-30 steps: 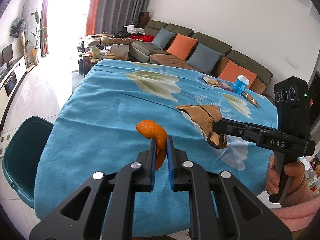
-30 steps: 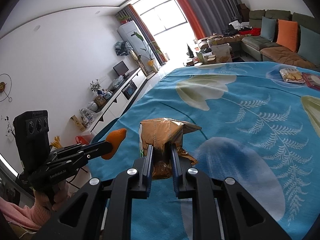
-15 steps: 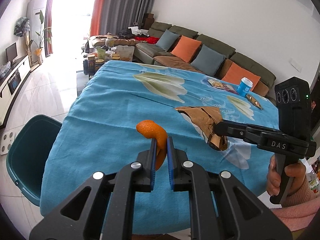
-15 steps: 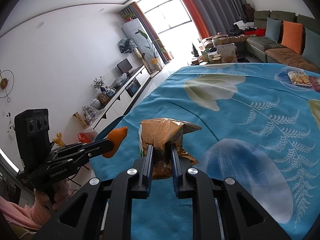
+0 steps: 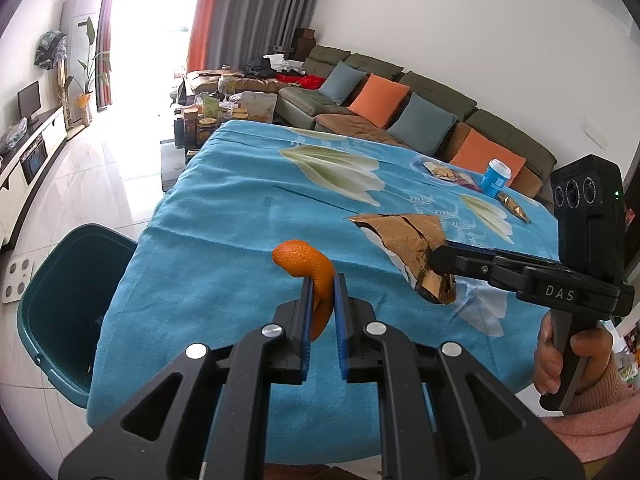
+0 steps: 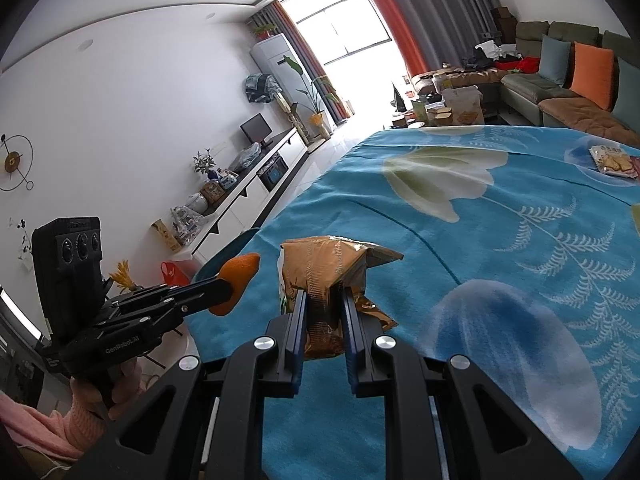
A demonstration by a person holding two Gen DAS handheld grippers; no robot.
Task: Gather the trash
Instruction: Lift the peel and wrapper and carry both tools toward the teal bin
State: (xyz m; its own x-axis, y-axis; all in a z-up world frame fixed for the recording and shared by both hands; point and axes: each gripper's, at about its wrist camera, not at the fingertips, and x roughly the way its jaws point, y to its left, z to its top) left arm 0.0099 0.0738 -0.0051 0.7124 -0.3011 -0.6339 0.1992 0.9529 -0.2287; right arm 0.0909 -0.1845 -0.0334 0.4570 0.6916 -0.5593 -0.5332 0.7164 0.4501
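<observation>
My left gripper [image 5: 321, 280] is shut on a curled orange peel [image 5: 308, 262] and holds it above the near left part of the blue-clothed table [image 5: 240, 208]. The peel also shows in the right wrist view [image 6: 239, 276]. My right gripper [image 6: 323, 300] is shut on a crumpled gold-brown snack bag [image 6: 324, 272], held above the table to the right of the peel; the bag also shows in the left wrist view [image 5: 408, 236]. A dark teal bin [image 5: 60, 292] stands on the floor beside the table's left edge.
At the table's far right lie a blue cup [image 5: 496, 177], a cracker packet [image 5: 442, 171] and a small gold wrapper [image 5: 514, 208]. A sofa with cushions [image 5: 400, 108] runs behind the table. A cluttered low table [image 5: 216, 116] stands beyond the far end.
Both grippers keep hold of their items and have shifted a little left and back together; the bin at the left looms larger in the left wrist view.
</observation>
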